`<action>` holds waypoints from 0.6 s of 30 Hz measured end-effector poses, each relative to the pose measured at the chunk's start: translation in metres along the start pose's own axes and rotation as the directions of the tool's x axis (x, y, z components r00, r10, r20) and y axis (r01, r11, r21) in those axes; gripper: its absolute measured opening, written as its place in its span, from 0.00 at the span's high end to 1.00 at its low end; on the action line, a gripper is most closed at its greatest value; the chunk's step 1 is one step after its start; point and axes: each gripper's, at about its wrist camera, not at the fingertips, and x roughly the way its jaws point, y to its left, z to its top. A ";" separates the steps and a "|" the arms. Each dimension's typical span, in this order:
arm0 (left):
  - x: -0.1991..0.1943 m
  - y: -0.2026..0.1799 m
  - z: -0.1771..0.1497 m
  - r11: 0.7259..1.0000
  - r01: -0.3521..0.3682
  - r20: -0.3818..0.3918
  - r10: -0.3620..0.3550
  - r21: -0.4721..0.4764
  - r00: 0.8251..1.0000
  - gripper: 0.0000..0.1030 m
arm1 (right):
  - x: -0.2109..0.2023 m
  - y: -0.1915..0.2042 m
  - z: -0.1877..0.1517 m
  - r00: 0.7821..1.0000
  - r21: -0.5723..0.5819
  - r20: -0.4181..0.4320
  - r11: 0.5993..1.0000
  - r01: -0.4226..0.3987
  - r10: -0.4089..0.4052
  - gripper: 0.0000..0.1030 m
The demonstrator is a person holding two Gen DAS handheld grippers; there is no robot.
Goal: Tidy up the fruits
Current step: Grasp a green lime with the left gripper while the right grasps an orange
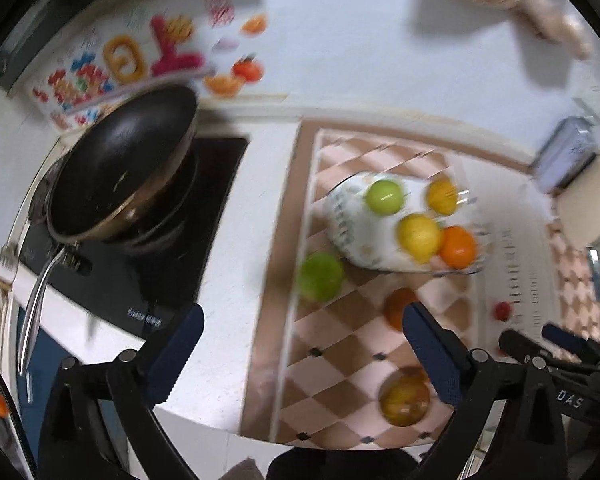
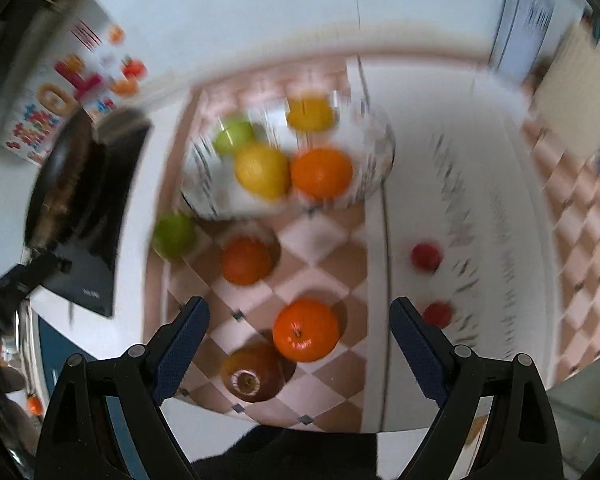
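Left gripper (image 1: 300, 354): hanging wide, holding nothing.
Right gripper (image 2: 300, 346): gaping wide above orange (image 2: 305, 330), lower centre.
Bowl (image 2: 372, 168): upper centre, carrying four fruits.

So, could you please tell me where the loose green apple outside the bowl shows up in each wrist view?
Left wrist: the green apple sits left of centre on the checkered mat, just below-left of the bowl.
Right wrist: the green apple lies at middle left, below-left of the bowl.
Shared landmark: the black pan, left of the apple in both.
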 end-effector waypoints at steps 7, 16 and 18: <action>0.070 0.025 0.002 0.997 -0.043 -0.174 0.032 -0.058 0.984 0.01 | 0.082 -0.012 -0.010 0.980 0.046 -0.188 0.997 -0.059 0.067 0.17; 0.131 0.007 0.019 0.997 0.005 -0.284 -0.025 -0.071 0.958 0.01 | 0.093 -0.018 -0.016 0.980 0.003 -0.197 1.000 -0.025 0.025 0.36; 0.146 -0.005 0.023 0.999 0.008 -0.306 -0.017 -0.033 0.952 0.01 | 0.089 -0.028 -0.015 0.982 0.013 -0.189 1.000 -0.008 0.011 0.36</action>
